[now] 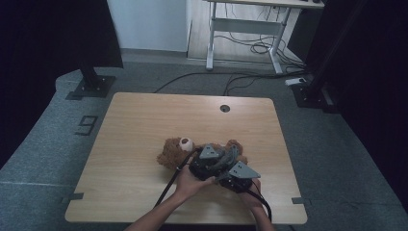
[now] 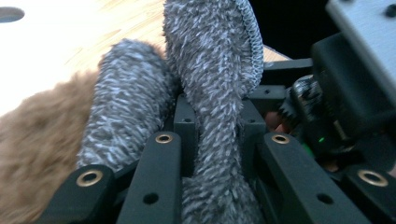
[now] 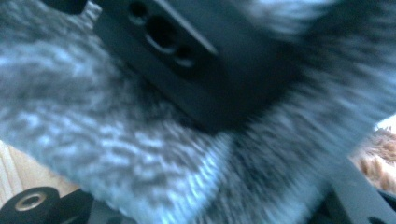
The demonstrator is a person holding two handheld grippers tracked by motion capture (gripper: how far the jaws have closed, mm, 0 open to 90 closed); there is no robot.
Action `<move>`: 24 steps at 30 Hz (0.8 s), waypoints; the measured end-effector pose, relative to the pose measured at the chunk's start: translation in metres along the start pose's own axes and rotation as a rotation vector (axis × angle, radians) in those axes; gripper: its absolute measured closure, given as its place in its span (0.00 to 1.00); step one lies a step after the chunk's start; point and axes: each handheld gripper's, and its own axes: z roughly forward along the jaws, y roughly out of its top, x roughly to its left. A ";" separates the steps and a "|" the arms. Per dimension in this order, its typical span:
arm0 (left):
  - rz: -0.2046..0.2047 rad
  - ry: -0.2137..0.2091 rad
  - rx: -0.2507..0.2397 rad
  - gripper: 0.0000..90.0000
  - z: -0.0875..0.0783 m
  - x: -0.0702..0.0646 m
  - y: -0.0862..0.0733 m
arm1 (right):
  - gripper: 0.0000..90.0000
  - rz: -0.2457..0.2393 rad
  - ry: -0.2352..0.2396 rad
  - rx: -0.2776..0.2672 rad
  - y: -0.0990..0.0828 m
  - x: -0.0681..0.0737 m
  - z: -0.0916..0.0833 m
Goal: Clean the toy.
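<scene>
My left gripper, low in the frame, is clamped on grey fuzzy cloth. The cloth lies over a teddy bear at table centre. I cannot tell my right gripper's state.

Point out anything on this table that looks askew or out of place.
The brown teddy bear lies toppled on its side on the table rather than sitting up. A grey fuzzy cloth is bunched over its body, and the left gripper is shut on a fold of it. Nothing looks spilled or damaged.
</scene>
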 end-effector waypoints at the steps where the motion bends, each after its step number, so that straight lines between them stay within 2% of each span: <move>1: -0.008 0.004 -0.005 0.84 -0.004 0.003 -0.003 | 0.55 -0.010 0.000 0.000 0.000 0.001 0.001; 4: -0.029 0.022 -0.022 0.84 -0.017 0.013 -0.011 | 0.55 -0.018 -0.004 0.006 0.002 0.003 0.003; 8: -0.056 0.067 -0.046 0.84 -0.035 0.027 -0.021 | 0.55 0.017 0.011 0.002 0.001 -0.003 0.002; 9: -0.056 0.067 -0.046 0.84 -0.035 0.027 -0.021 | 0.55 0.022 0.014 0.000 0.000 -0.004 0.002; 10: -0.074 0.098 -0.058 0.84 -0.044 0.037 -0.027 | 0.55 0.029 0.013 -0.001 0.000 -0.006 0.002; 12: -0.091 0.120 -0.070 0.84 -0.051 0.046 -0.032 | 0.55 0.029 0.009 -0.002 0.000 -0.007 0.002; 16: -0.135 0.125 -0.098 0.84 -0.068 0.062 -0.041 | 0.55 0.017 0.009 -0.001 0.000 -0.007 0.002; 20: -0.154 0.149 -0.132 0.84 -0.087 0.071 -0.045 | 0.55 0.019 0.009 -0.001 0.000 -0.007 0.002; 24: -0.177 0.166 -0.144 0.84 -0.099 0.080 -0.049 | 0.55 0.019 0.008 -0.001 0.000 -0.007 0.002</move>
